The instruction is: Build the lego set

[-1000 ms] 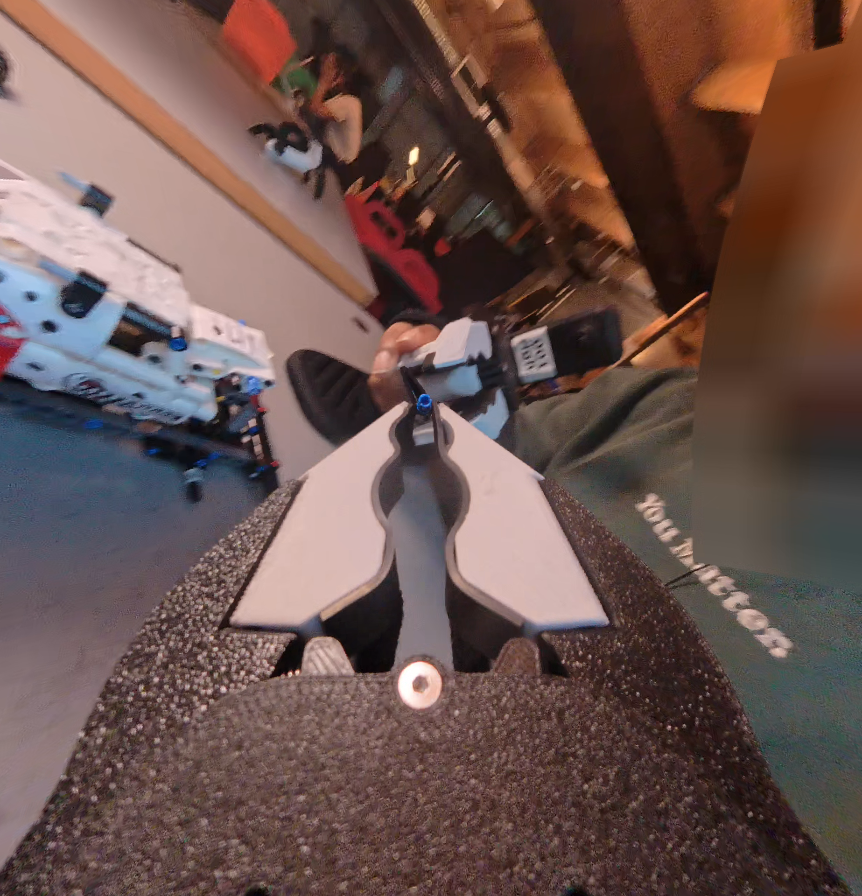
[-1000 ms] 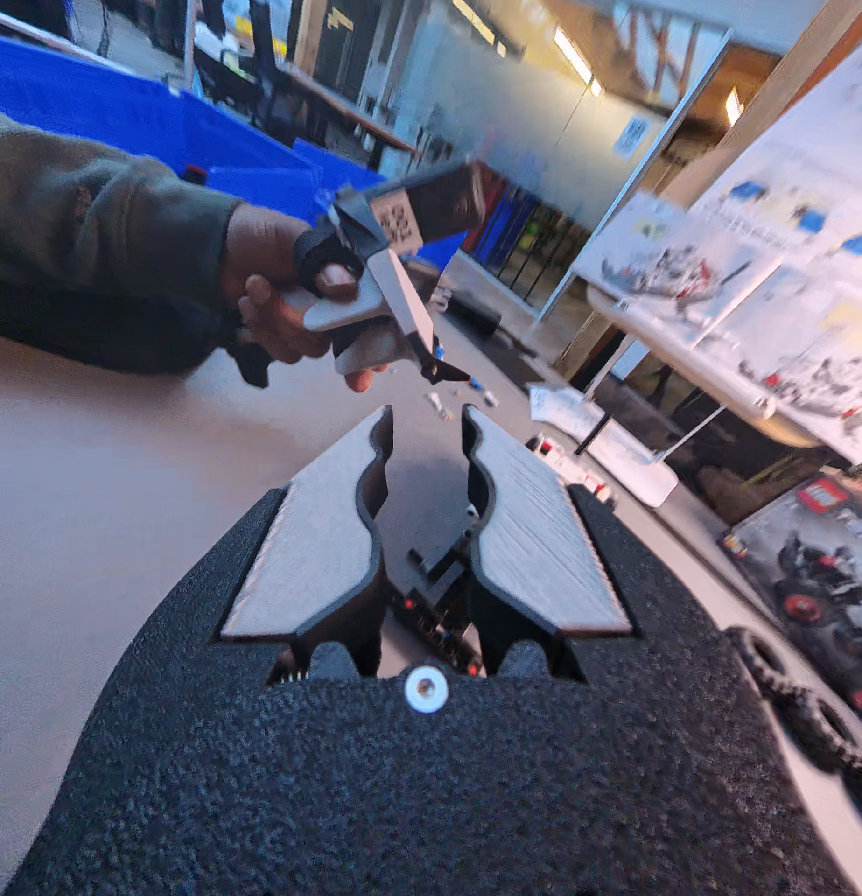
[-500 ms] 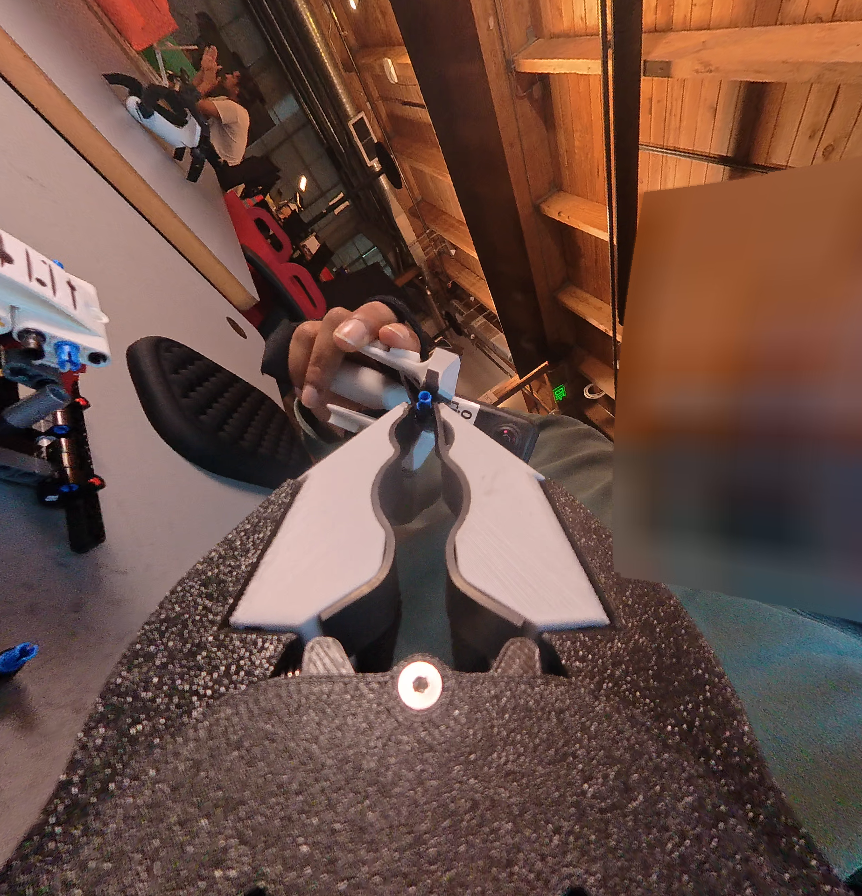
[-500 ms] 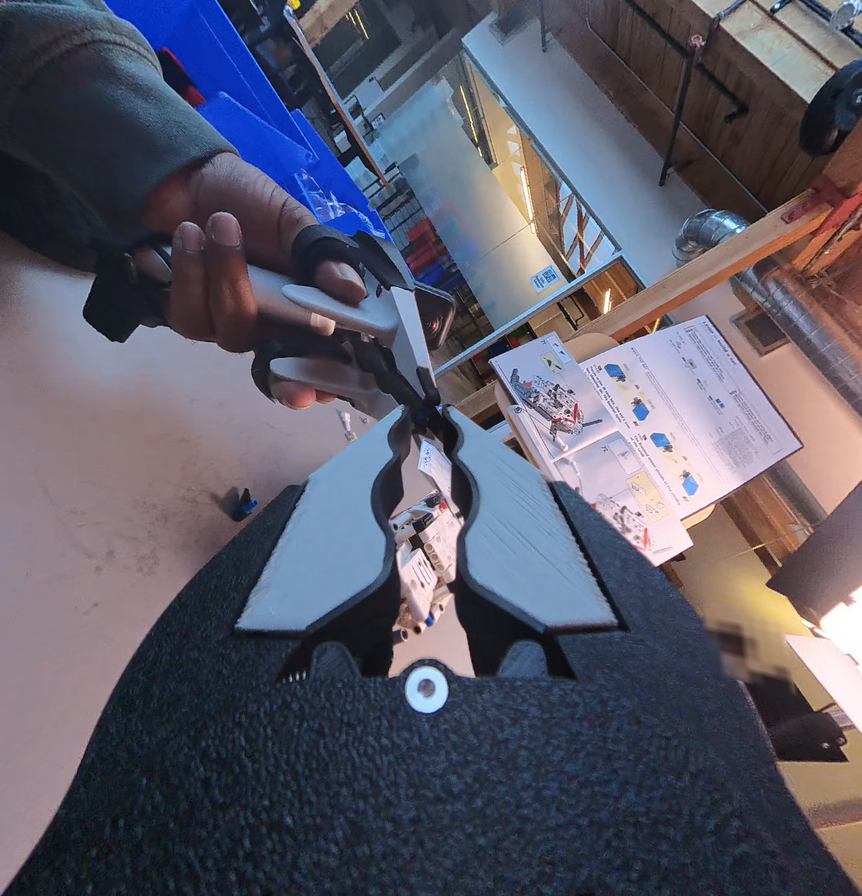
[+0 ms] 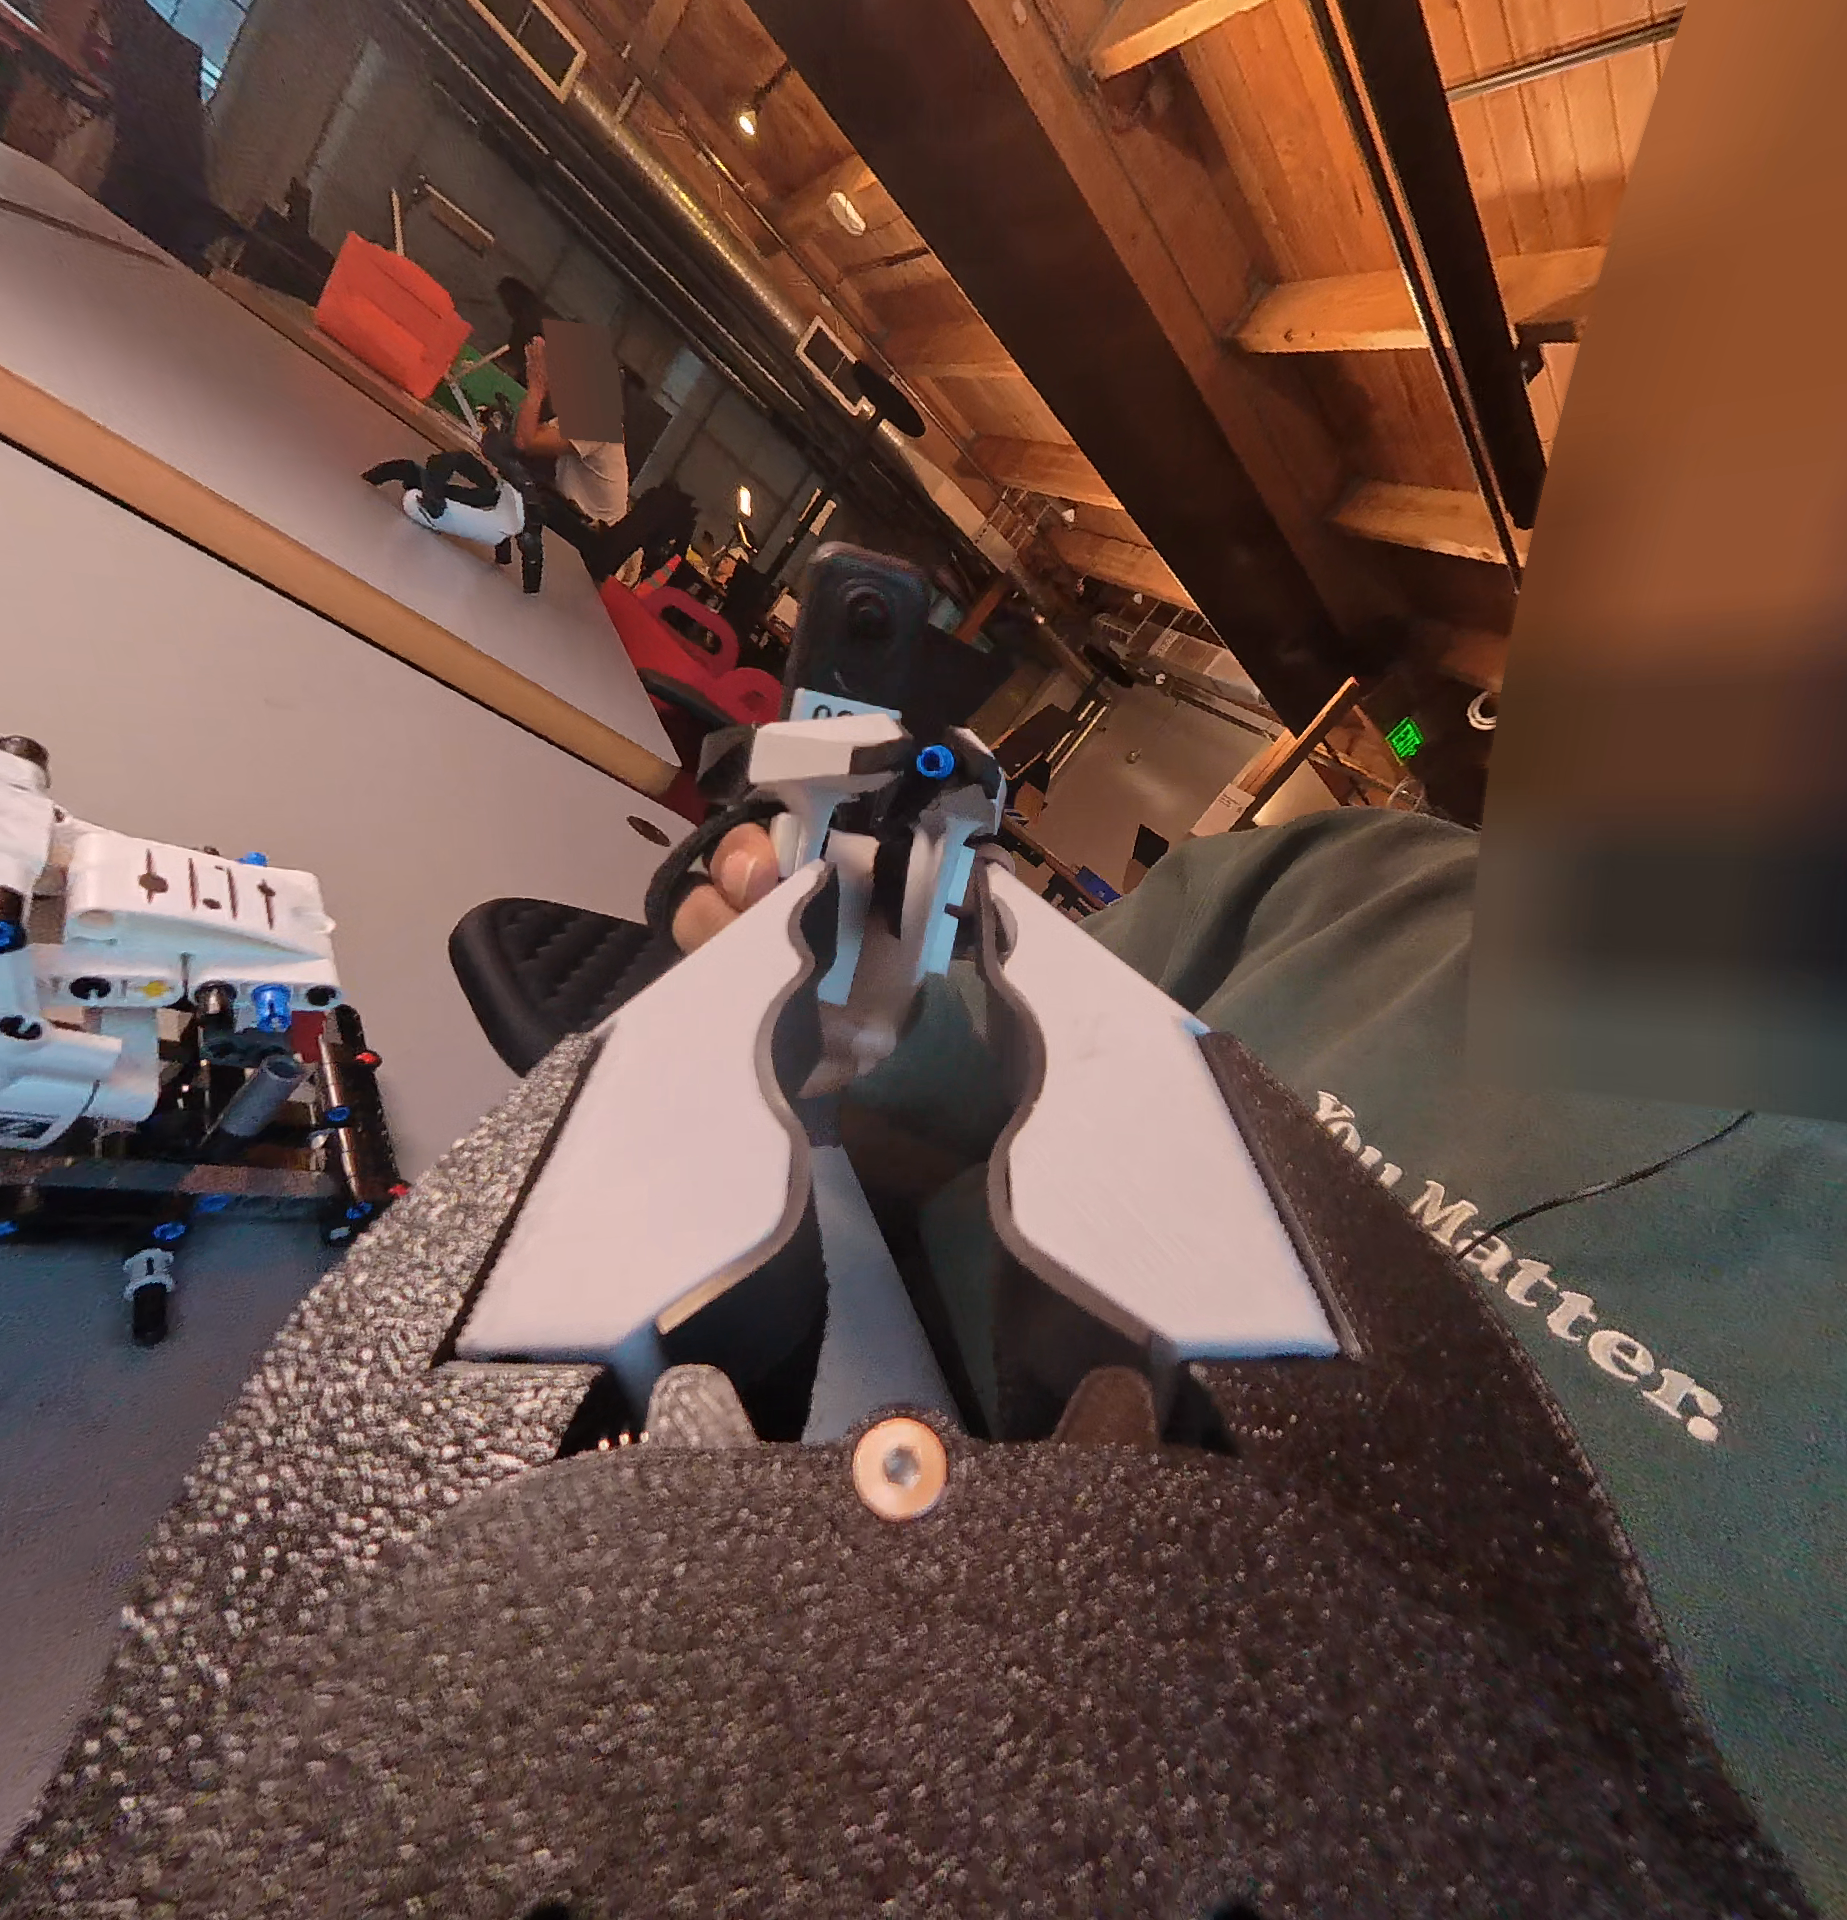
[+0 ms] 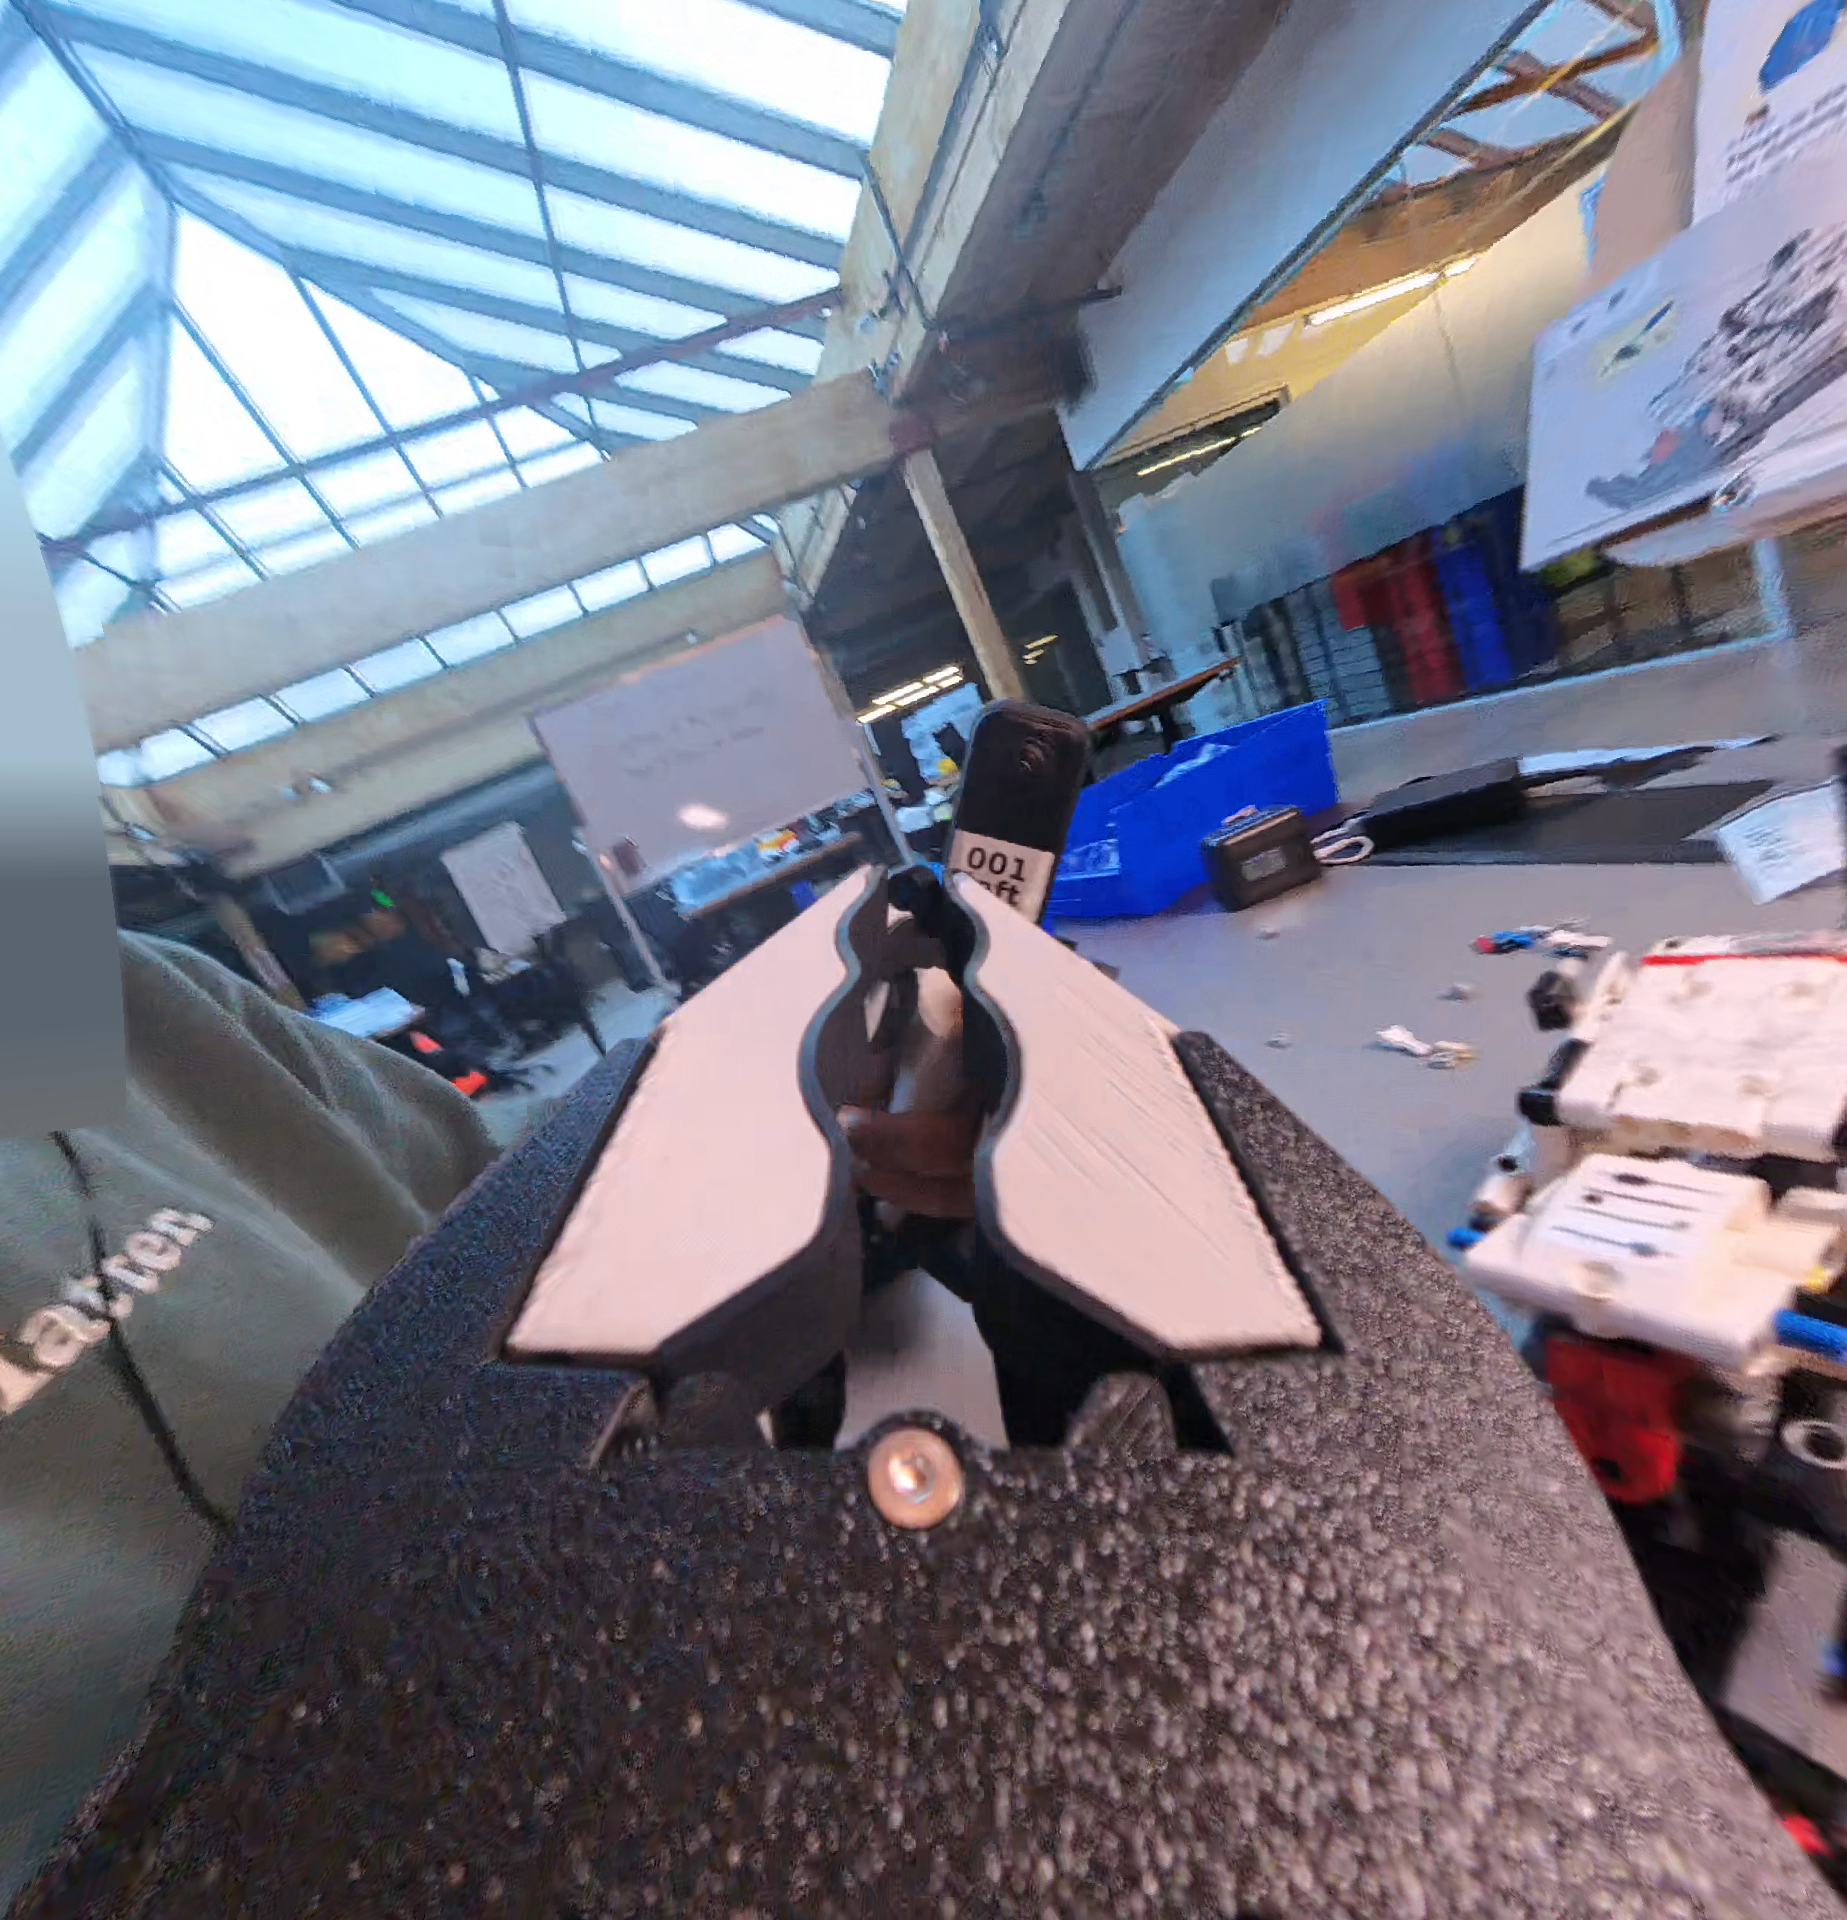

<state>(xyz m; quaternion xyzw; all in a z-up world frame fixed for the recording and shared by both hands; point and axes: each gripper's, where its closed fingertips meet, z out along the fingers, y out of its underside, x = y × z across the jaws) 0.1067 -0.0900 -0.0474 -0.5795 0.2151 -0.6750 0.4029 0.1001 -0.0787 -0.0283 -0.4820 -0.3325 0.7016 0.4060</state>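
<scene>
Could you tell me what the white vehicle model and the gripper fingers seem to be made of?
White vehicle model: apparently hard moulded plastic, smooth and slightly glossy, with pin holes and blue pegs. Left gripper fingers: probably 3D-printed plastic, matte pale grey; fine layer lines show on the right gripper's fingers.

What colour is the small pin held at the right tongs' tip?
Blue pin, clearest in the left wrist view.

Two grey-fingered handheld grippers (image 5: 903, 904) (image 6: 914, 899), one white-panelled, black-framed brick vehicle (image 5: 119, 997), one small blue plastic pin (image 5: 932, 764), and two blue plastic bins (image 6: 1205, 816) were counted.
</scene>
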